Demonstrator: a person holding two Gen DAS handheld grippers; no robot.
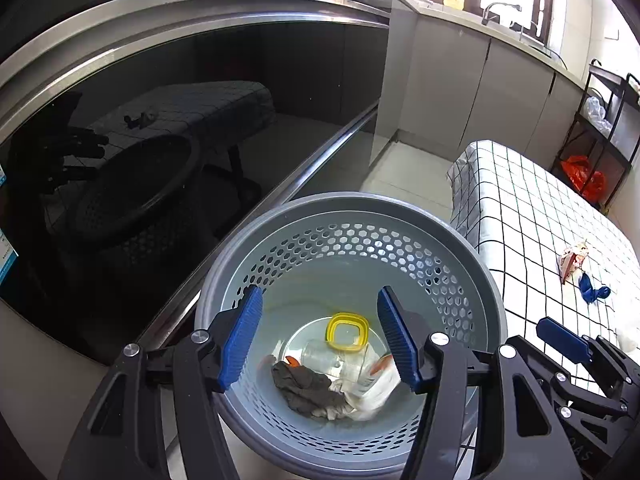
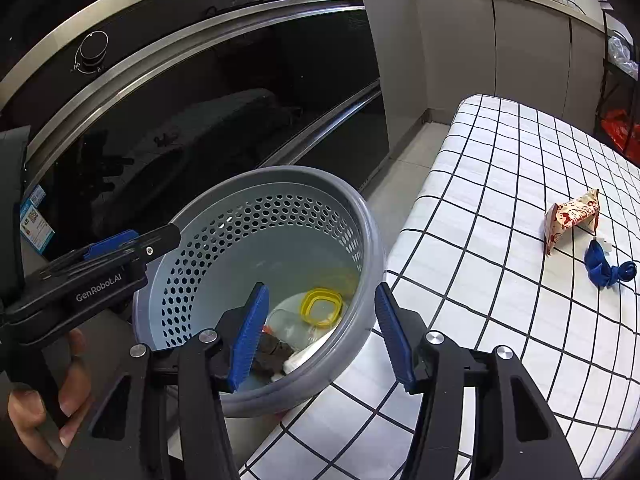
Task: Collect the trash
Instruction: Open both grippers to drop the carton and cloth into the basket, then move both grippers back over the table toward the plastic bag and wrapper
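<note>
Two items remaining: a red-and-white wrapper (image 2: 573,219) and a crumpled blue piece (image 2: 608,267) are lying on the checked cloth (image 2: 480,208), just beside each other, the blue piece nearer the camera
Bearing from claws: both items are lying to the right of the bin (image 2: 362,216) and well apart from it; the right gripper (image 2: 320,334) is sitting nearer them than the left gripper (image 1: 320,334)
Wrapper axis: running from its lower left up to its upper right in the right wrist view
Left claw: hovering over the bin mouth with jaws spread and nothing between the pads
Right claw: jaws standing apart and gripping nothing, hanging over the bin's near rim
Bin contents: a yellow lid (image 1: 347,331), a clear jar (image 1: 334,362), a grey rag (image 1: 304,386) and white paper (image 1: 376,392) are lying at the bottom
Next move, judged: the right claw is likely needing to swing right across the cloth
Surface: a white cloth with a black grid is covering a padded table
Room: a kitchen, with a dark glass oven front (image 2: 200,120) standing behind the bin
</note>
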